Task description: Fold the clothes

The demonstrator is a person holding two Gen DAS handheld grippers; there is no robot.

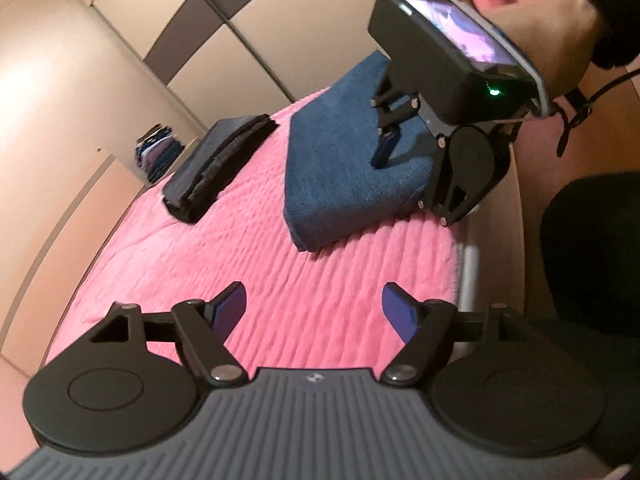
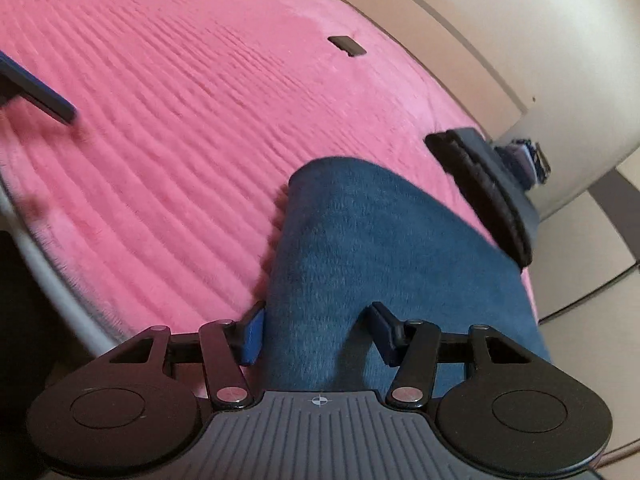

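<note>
L gripper [image 1: 314,312]: jaws wide apart, nothing between the blue pads [image 1: 230,306]. It hangs over bare pink bedspread [image 1: 240,232] at the near part of the bed; no contact w/ any cloth visible.

R gripper [image 2: 318,332]: jaws apart, set over the near end of the folded blue garment [image 2: 384,248]. In the R wrist view the blue cloth fills the gap between the two pads; left pad [image 2: 253,336] sits at the garment's left folded edge, the other pad sits on top of the cloth. Not clamped, a clear gap shows between the pads. In the L wrist view the same gripper [image 1: 386,136] comes down from the right onto the top of the blue garment [image 1: 340,168], a fingertip [image 1: 386,148] at or touching the fabric; can't tell for sure which. Hand [image 1: 560,40] w/ dark sleeve holds it; a green LED is lit on the body.

Blue garment: folded into a thick rectangle, lying flat on the bedspread, right side of bed near the edge rail [image 1: 470,276].

Dark grey folded garment [image 1: 220,160]: second folded stack, left of the blue one and apart from it, pink gap between. Lies near the far edge of the bed.

Beyond bed: small pile of folded clothes [image 1: 158,148] against the beige wardrobe [image 1: 100,60]; detail too small to read.

Small dark flat object [image 2: 347,46] on the bedspread far from the garments, identity unclear.
</note>
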